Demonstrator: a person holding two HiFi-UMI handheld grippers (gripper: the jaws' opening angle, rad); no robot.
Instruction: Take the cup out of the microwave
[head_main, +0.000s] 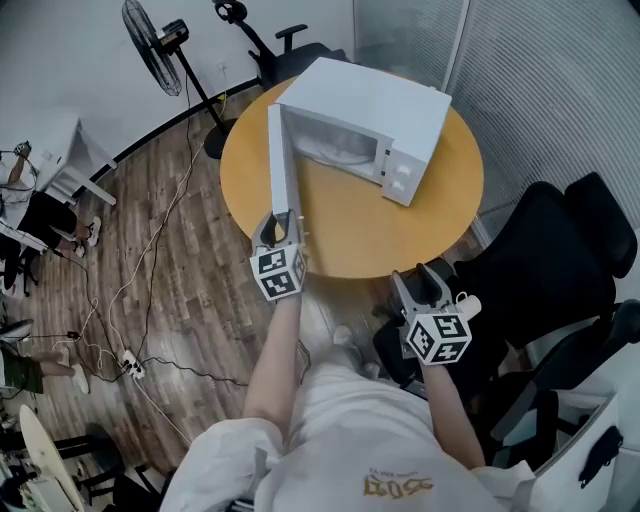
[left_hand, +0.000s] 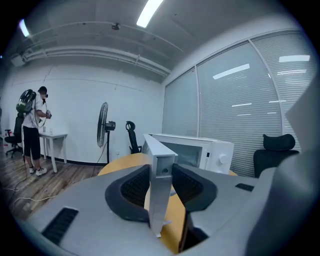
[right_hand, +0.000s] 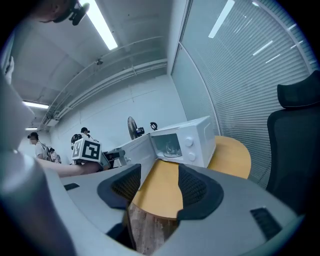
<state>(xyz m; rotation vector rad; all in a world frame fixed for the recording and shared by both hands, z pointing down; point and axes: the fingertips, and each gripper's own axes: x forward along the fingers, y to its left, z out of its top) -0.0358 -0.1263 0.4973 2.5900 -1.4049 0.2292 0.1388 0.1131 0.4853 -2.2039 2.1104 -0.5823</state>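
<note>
the cup (right_hand: 171, 146) sits inside the microwave (head_main: 400, 120), in the open cavity. i only catch it in the right gripper view, where it looks pale and glassy, upright on the cavity floor. it is too small for me to make out a handle or its contents. in the head view the cavity shows only a whitish blur.

the microwave's door (head_main: 280, 160) stands swung wide open, out from the cavity's left side towards me. my left gripper (head_main: 281, 225) is closed on the door's free edge, with a pad on each face of the panel. my right gripper (head_main: 420, 278) hangs in front of the microwave, off the near rim of the desk (head_main: 350, 230). its jaws are apart with nothing between them, and it points at the cavity.

between the microwave's mouth and the desk's near rim the yellow top is bare, so the straight line in from my right gripper is open. the door walls off the left of that lane. to the microwave's right the desk curves away, and a black office chair (head_main: 560, 260) crowds the rim beside my right gripper. behind the microwave stands a glass partition (head_main: 520, 60). off to its left a fan (head_main: 160, 45) stands, and cables (head_main: 150, 300) trail over the wooden floor (head_main: 200, 290).
</note>
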